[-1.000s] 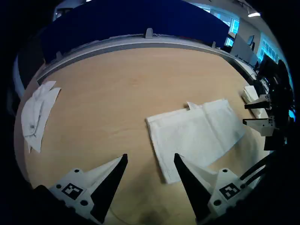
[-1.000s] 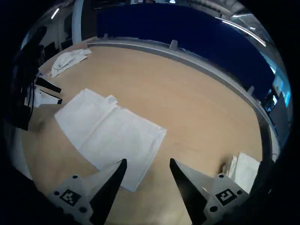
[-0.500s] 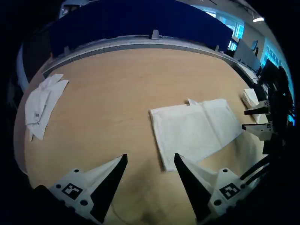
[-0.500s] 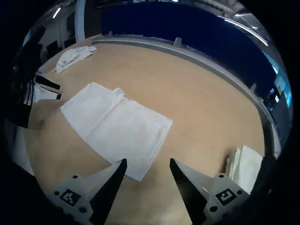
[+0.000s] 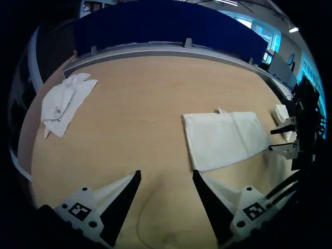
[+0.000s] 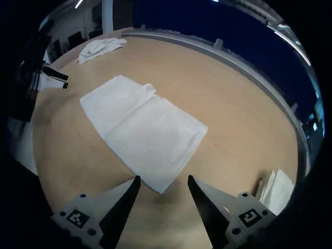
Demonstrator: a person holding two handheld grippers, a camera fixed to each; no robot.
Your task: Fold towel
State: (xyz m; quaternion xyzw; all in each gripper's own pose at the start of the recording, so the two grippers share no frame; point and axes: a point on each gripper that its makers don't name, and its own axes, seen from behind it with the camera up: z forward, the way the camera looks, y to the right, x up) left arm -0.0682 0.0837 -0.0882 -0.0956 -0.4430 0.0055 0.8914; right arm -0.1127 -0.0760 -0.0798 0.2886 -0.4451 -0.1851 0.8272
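Note:
A white towel [image 5: 224, 139] [image 6: 141, 128] lies flat on the wooden table [image 5: 141, 108], folded once, with a small tag at its far edge. My left gripper [image 5: 166, 180] stands open over bare wood, a little short and left of the towel's near corner. My right gripper [image 6: 162, 184] is open too, its fingertips just short of the towel's near corner. The left gripper view has the right gripper [image 5: 286, 139] at the towel's far right end. The left gripper [image 6: 52, 79] appears at the left edge of the right gripper view.
A crumpled white cloth [image 5: 64, 103] [image 6: 99, 46] lies at the table's far left. A stack of folded white towels [image 6: 278, 191] [image 5: 282, 113] sits near the right edge. A blue partition [image 5: 166, 23] runs along the table's back edge.
Both grippers have pulled back from the towel, so it sits farther off in both views. The left gripper view has swung left; the towel moved right in it.

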